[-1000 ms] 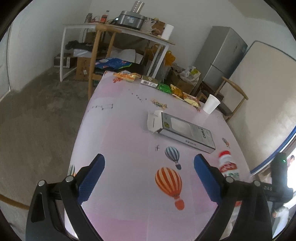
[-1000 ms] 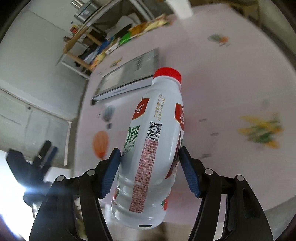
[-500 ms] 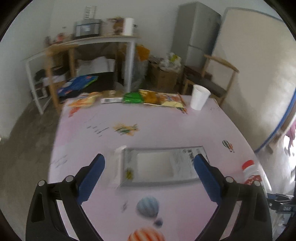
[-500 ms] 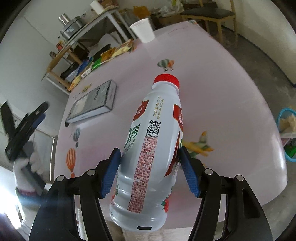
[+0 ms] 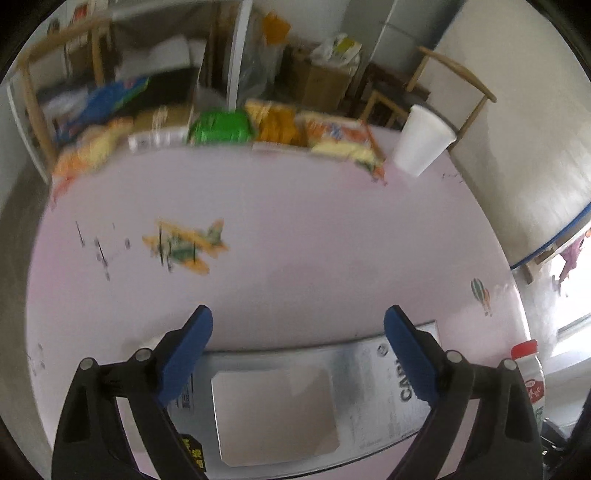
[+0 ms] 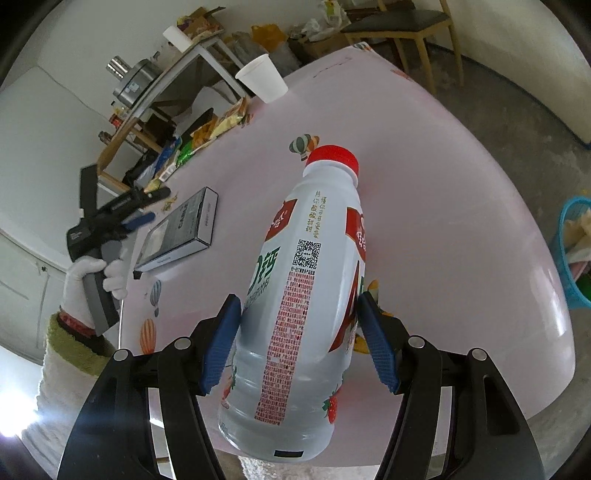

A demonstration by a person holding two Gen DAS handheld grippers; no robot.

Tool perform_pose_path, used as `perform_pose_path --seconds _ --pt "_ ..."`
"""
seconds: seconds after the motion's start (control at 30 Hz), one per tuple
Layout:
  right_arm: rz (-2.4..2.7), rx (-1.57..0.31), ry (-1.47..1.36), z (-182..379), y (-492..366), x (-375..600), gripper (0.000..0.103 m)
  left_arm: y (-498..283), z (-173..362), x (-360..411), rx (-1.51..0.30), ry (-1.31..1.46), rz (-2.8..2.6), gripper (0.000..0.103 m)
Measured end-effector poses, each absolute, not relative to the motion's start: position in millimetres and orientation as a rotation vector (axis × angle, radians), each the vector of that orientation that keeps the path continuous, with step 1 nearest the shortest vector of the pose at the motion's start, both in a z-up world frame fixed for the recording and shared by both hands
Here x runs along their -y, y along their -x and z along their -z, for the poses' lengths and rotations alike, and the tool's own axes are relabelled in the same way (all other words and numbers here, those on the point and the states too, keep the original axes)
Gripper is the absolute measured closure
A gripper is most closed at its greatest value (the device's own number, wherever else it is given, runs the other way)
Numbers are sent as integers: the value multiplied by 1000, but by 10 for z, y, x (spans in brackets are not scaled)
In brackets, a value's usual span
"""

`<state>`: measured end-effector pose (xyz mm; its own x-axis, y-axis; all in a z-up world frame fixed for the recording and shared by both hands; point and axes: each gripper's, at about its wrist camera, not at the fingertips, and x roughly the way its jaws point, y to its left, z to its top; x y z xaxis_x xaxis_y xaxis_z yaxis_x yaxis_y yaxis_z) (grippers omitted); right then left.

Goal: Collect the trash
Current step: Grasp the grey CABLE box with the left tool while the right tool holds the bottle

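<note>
My right gripper [image 6: 299,343] is shut on a white plastic bottle [image 6: 299,295] with a red cap and holds it above the pink table's near edge. The bottle also shows at the lower right of the left wrist view [image 5: 530,376]. My left gripper [image 5: 297,354] is open and hovers just over a flat grey box [image 5: 303,398] lying on the table; it also shows in the right wrist view [image 6: 144,210], with the box [image 6: 181,232] under it. A white paper cup [image 5: 421,142] stands at the far right. Several snack wrappers [image 5: 221,127] lie along the far edge.
The pink table [image 5: 314,236] has balloon and plane prints. A blue basket [image 6: 574,254] holding waste stands on the floor at the right. A wooden chair [image 6: 402,29] and a cluttered shelf table [image 6: 177,74] stand beyond the far edge.
My left gripper has moved forward and down over the grey box, which now lies between and under its fingers. My right gripper has swung the held bottle rightward over the table's near edge.
</note>
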<state>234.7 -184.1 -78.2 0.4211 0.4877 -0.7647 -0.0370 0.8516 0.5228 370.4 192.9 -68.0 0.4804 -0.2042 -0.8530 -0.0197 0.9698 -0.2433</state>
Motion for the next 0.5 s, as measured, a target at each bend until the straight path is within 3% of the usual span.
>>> perform_pose_path --seconds 0.5 --pt "-357 -1096 -516 809 -2323 1944 42 -2844 676 -1834 -1168 340 297 12"
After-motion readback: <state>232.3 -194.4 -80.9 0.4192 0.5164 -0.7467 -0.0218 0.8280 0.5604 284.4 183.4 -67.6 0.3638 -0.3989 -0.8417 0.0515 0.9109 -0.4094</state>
